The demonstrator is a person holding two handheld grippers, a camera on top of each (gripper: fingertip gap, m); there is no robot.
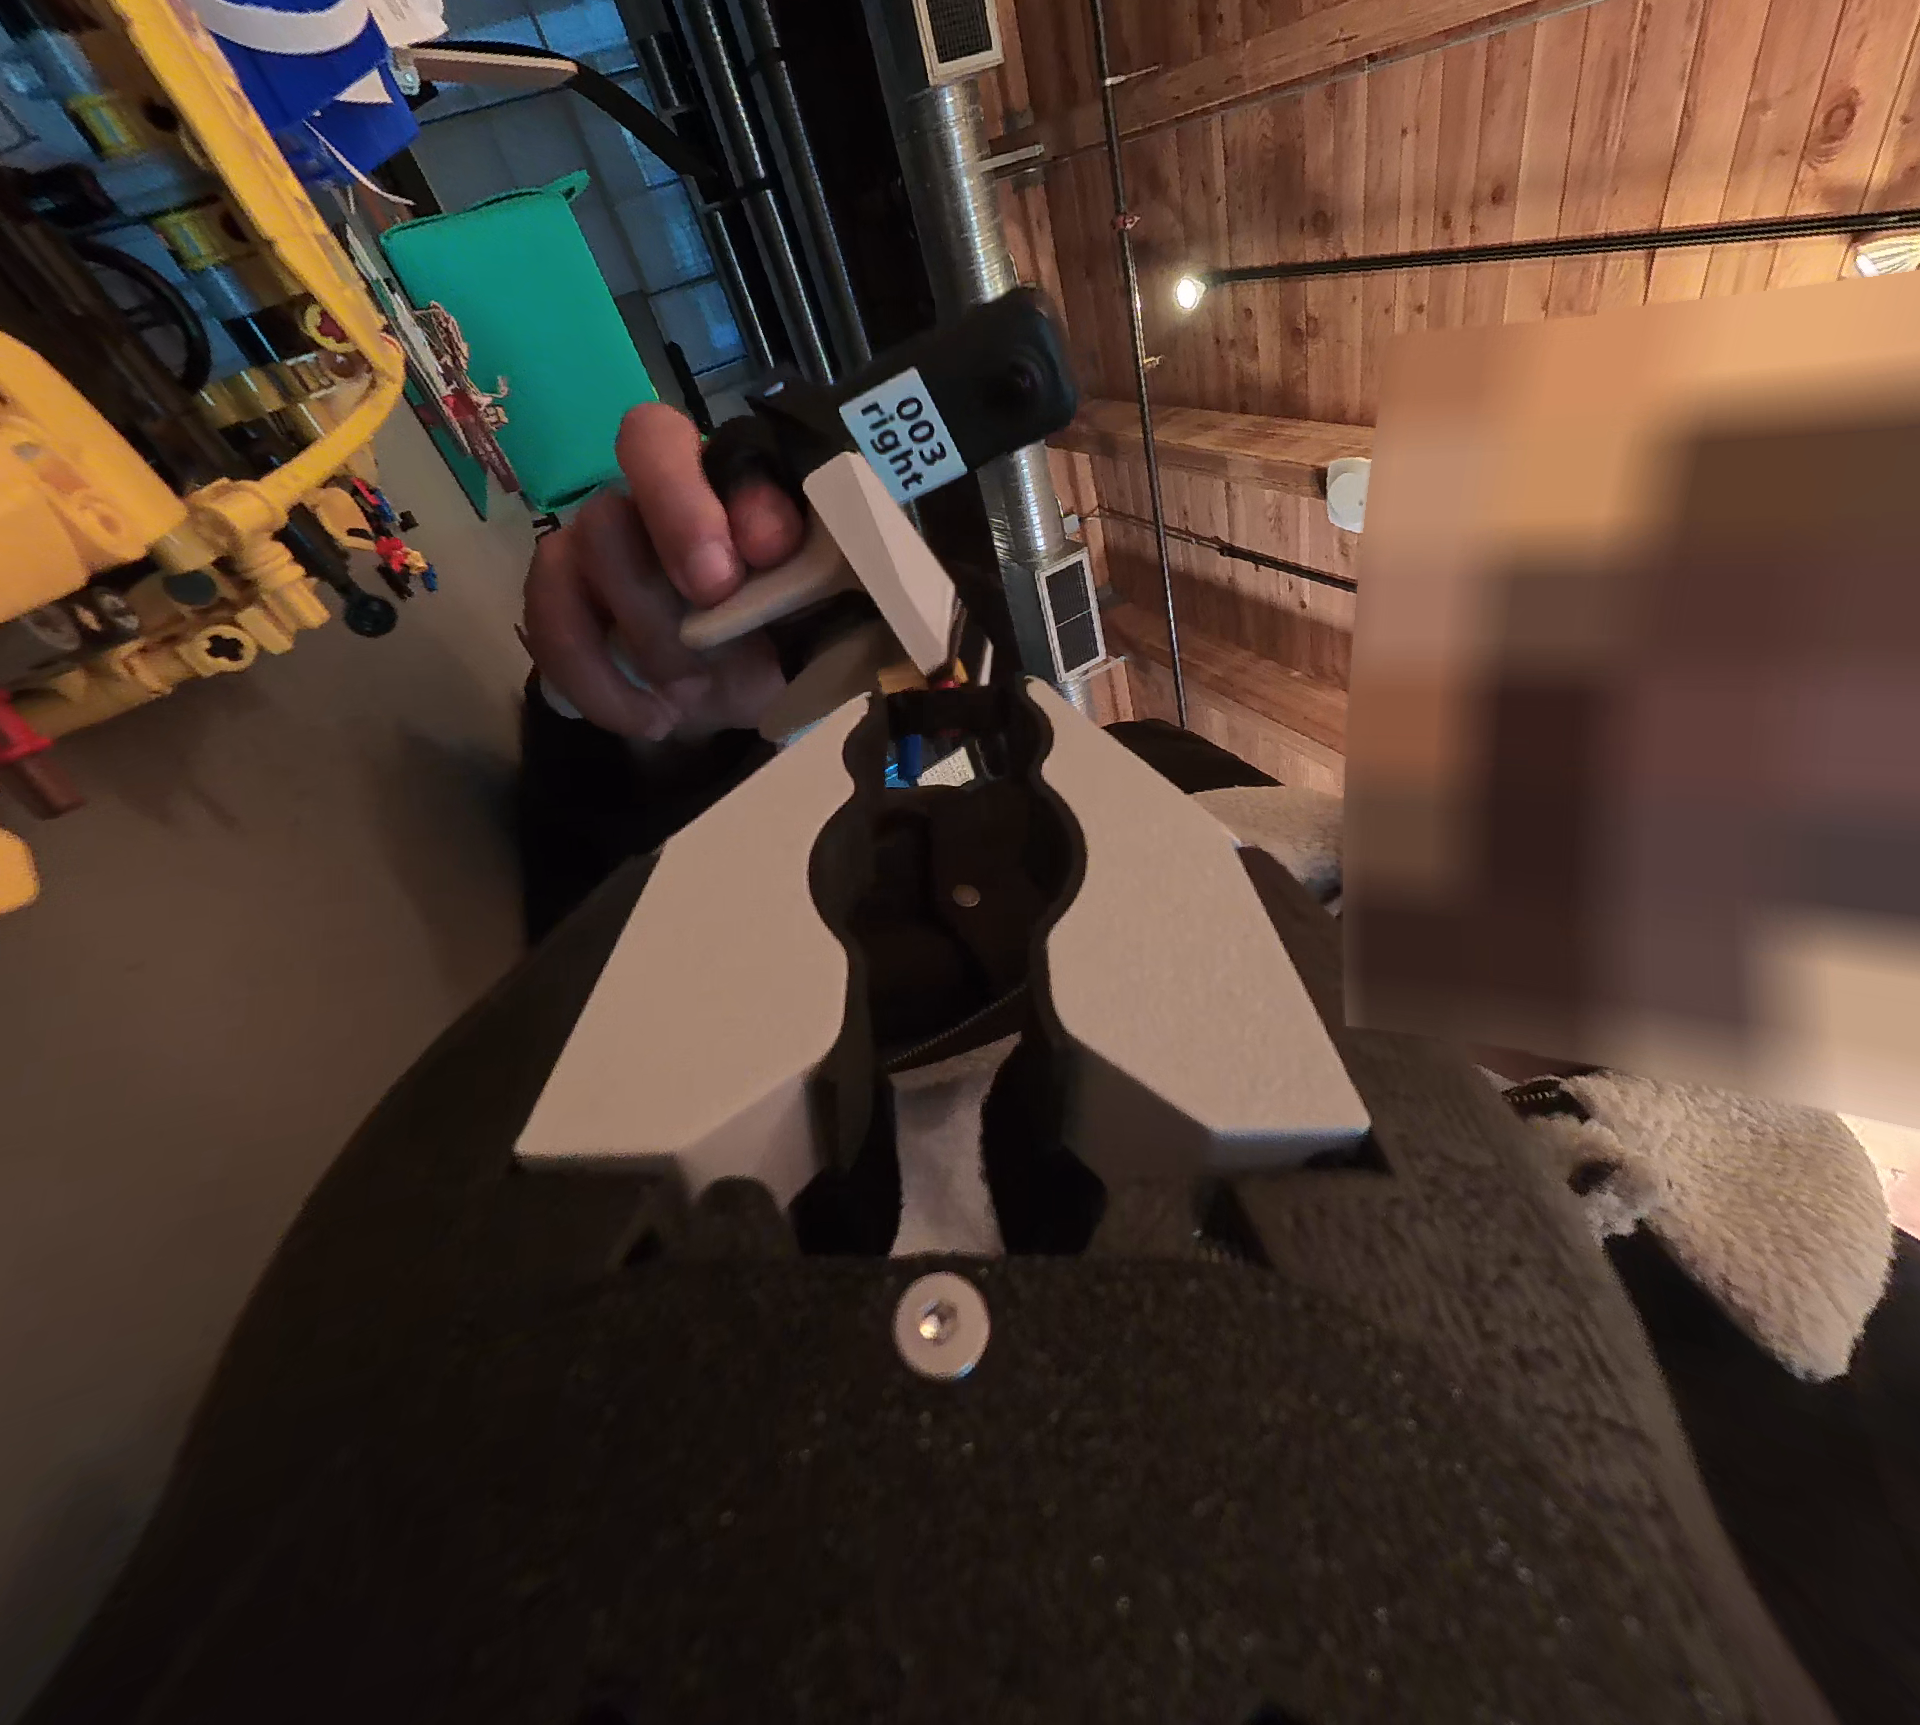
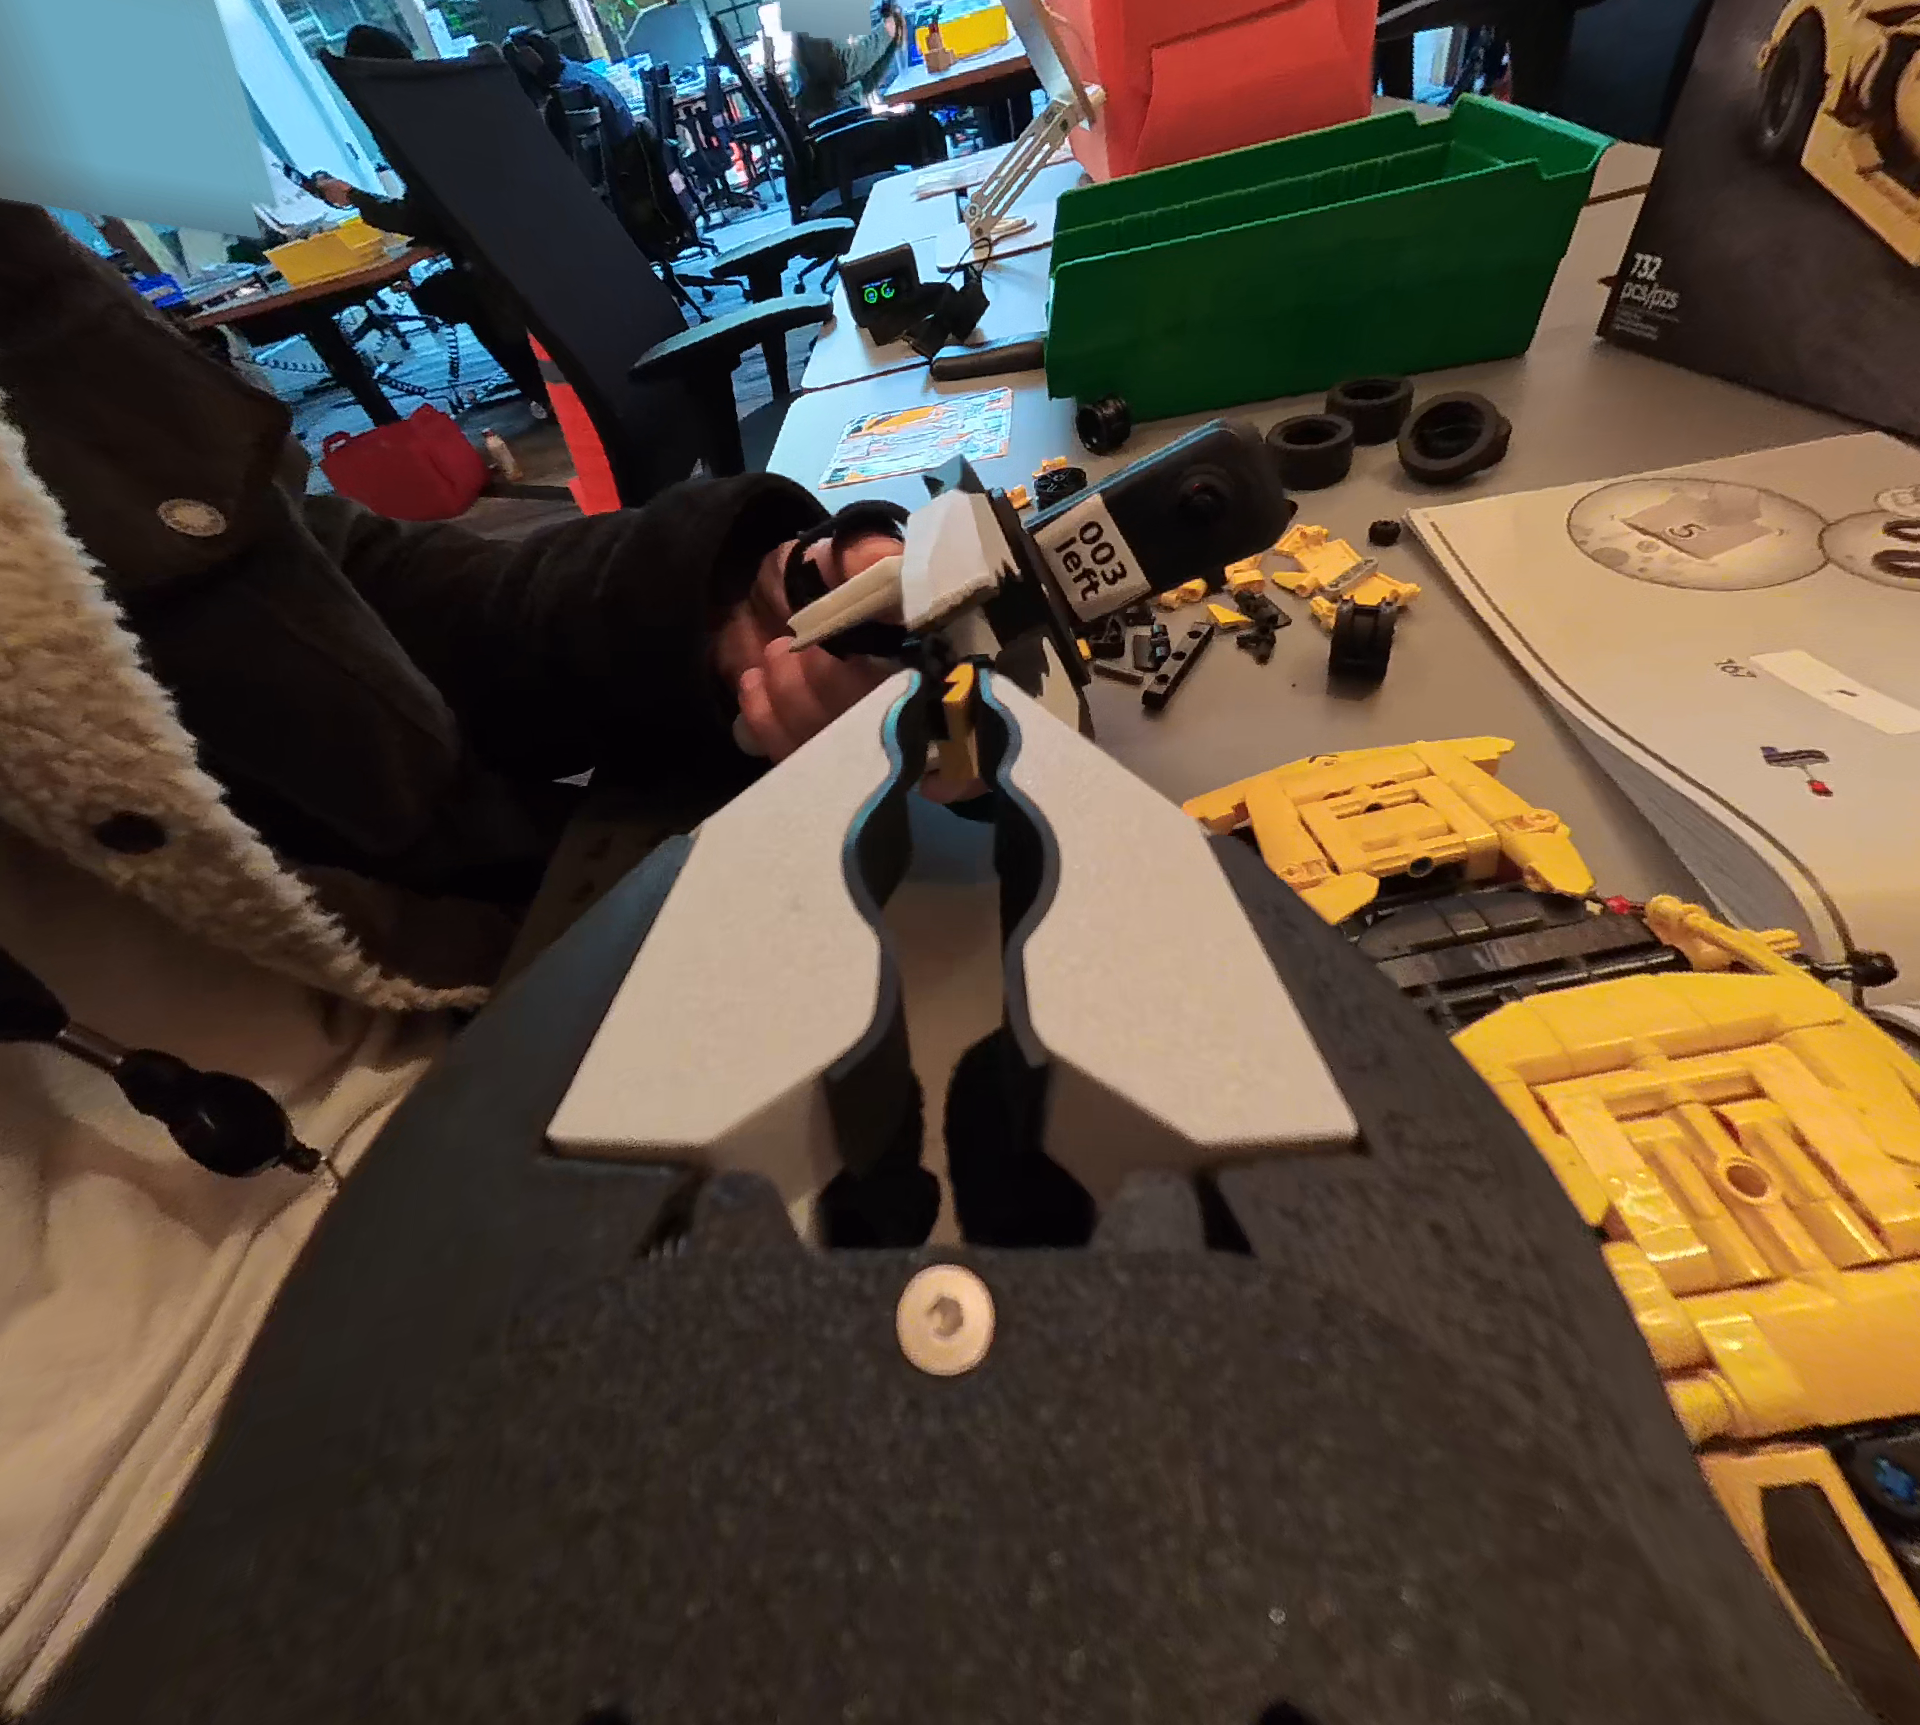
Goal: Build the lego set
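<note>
Pinching one small yellow-and-black lego piece at its tips, the right gripper meets the left gripper over the grey table. The left gripper's narrow jaws hold the same small assembly, seen as dark bits with a blue pin in the left wrist view. One yellow lego car lies near right. Farther out sit loose yellow and black parts, one instruction booklet, four black tyres, one green bin, one set box.
</note>
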